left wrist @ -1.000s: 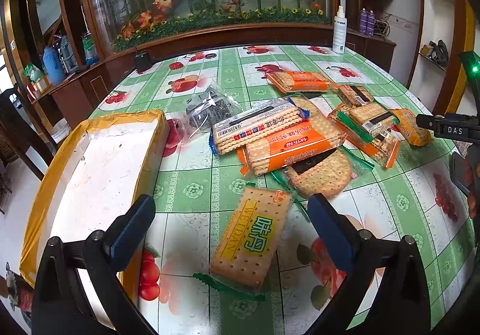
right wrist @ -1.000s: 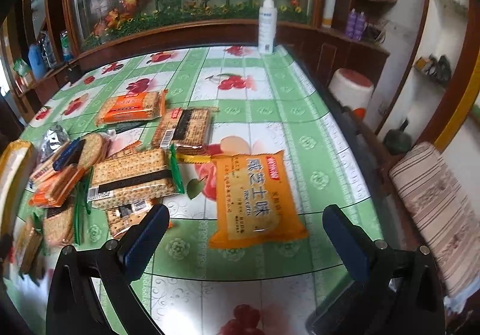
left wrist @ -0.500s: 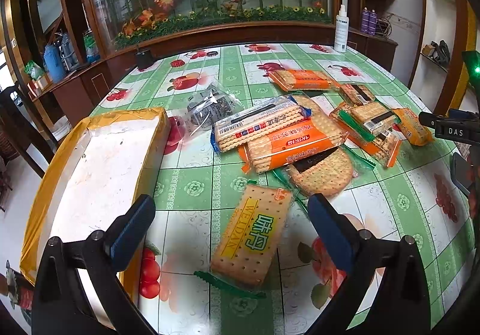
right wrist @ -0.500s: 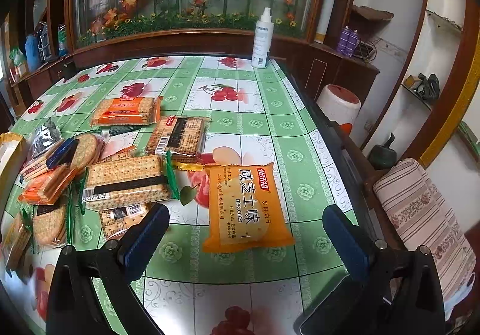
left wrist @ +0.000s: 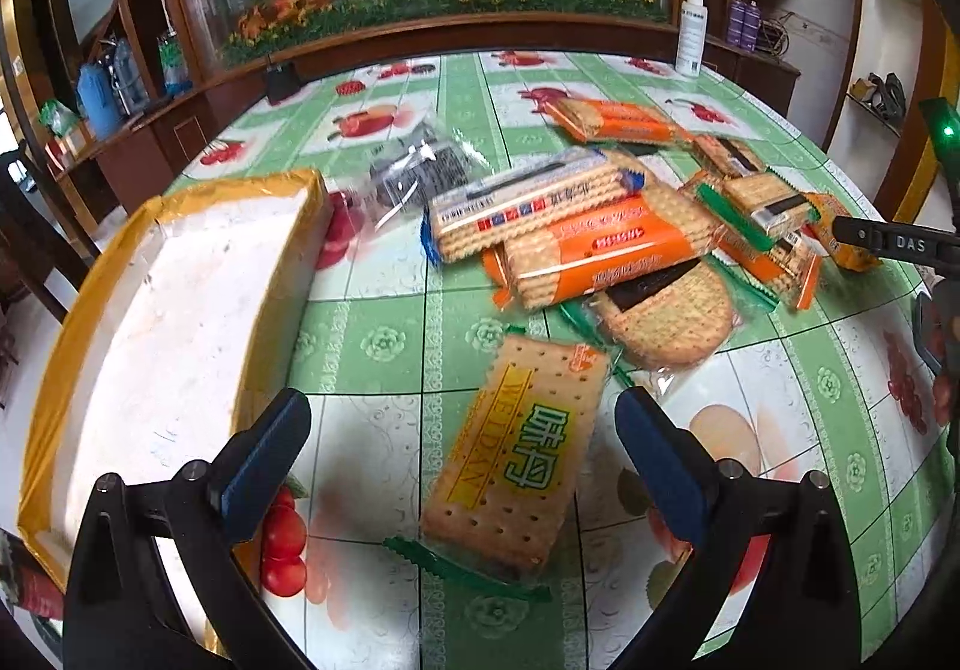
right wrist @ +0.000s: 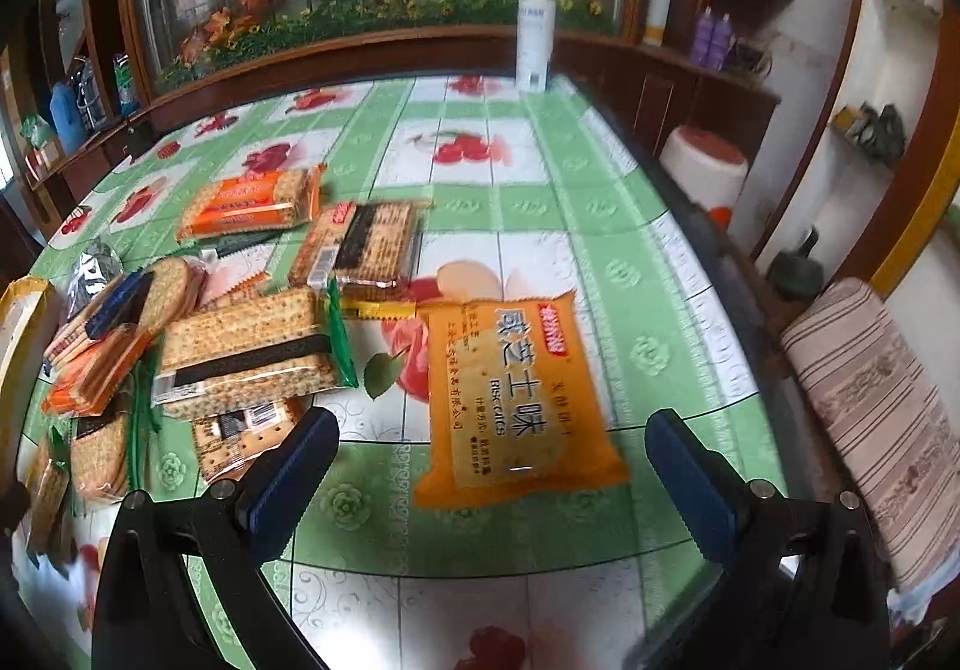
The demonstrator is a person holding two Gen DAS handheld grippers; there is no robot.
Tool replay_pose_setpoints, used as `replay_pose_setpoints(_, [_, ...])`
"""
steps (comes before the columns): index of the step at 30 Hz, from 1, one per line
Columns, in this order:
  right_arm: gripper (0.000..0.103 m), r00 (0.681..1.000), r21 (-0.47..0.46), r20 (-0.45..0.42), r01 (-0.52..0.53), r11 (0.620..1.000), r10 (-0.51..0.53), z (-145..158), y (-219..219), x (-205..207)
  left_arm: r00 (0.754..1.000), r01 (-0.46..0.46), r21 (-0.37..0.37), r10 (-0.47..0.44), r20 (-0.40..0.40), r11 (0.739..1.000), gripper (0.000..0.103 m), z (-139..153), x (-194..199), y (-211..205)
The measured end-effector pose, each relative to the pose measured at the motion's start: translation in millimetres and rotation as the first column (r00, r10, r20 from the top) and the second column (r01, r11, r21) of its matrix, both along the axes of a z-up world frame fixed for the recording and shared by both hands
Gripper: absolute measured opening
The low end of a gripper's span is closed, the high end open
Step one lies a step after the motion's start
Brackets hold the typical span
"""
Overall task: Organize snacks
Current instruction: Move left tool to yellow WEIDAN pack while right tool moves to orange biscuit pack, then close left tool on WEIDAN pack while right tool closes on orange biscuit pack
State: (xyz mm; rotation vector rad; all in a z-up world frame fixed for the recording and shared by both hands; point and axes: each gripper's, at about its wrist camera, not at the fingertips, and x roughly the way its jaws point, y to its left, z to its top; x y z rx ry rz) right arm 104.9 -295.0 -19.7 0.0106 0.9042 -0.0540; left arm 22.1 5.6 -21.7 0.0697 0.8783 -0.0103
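Several biscuit packs lie scattered on a green fruit-print tablecloth. In the left wrist view a yellow-labelled cracker pack point(left wrist: 519, 454) lies flat between the wide-apart fingers of my open left gripper point(left wrist: 462, 442), which hovers above it. Beyond it sit a round cracker pack point(left wrist: 666, 319), an orange pack point(left wrist: 600, 256) and a blue-ended pack point(left wrist: 528, 208). In the right wrist view an orange biscuit bag point(right wrist: 516, 400) lies just ahead of my open right gripper point(right wrist: 489, 460), which holds nothing. A green-ended cracker pack point(right wrist: 246, 352) lies to its left.
A white foam box with yellow tape point(left wrist: 168, 310) stands open at the left of the table. A white spray bottle point(right wrist: 534, 34) stands at the far edge. The table edge runs along the right, with a striped cushion point(right wrist: 870, 406) and a white stool point(right wrist: 708, 172) beyond it.
Both grippers have moved slightly closer to the packs in front of them; the orange bag and the yellow-labelled pack appear a little larger. Neither gripper has closed, and no pack has moved.
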Motion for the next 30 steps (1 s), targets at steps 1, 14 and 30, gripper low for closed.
replay_pose_setpoints(1, [0.103,1.0,0.005,-0.011,-0.004,1.0,0.004,-3.5,0.6,3.1,1.0,0.001,-0.001,-0.001,-0.003,1.0,0.102,-1.7,0.7,0.2])
replay_pose_setpoints(14, [0.103,0.994,0.032,-0.11,-0.02,0.999,0.023,-31.7,-0.7,30.6,0.997,0.006,-0.025,-0.008,-0.071,1.0,0.102,-22.2,14.0,5.1])
replay_pose_setpoints(30, [0.071,0.996,0.045,-0.081,-0.031,0.999,0.035,-24.4,-2.9,22.0,0.996,0.044,-0.009,-0.044,-0.077,0.999,0.047,-18.7,15.4,-0.5])
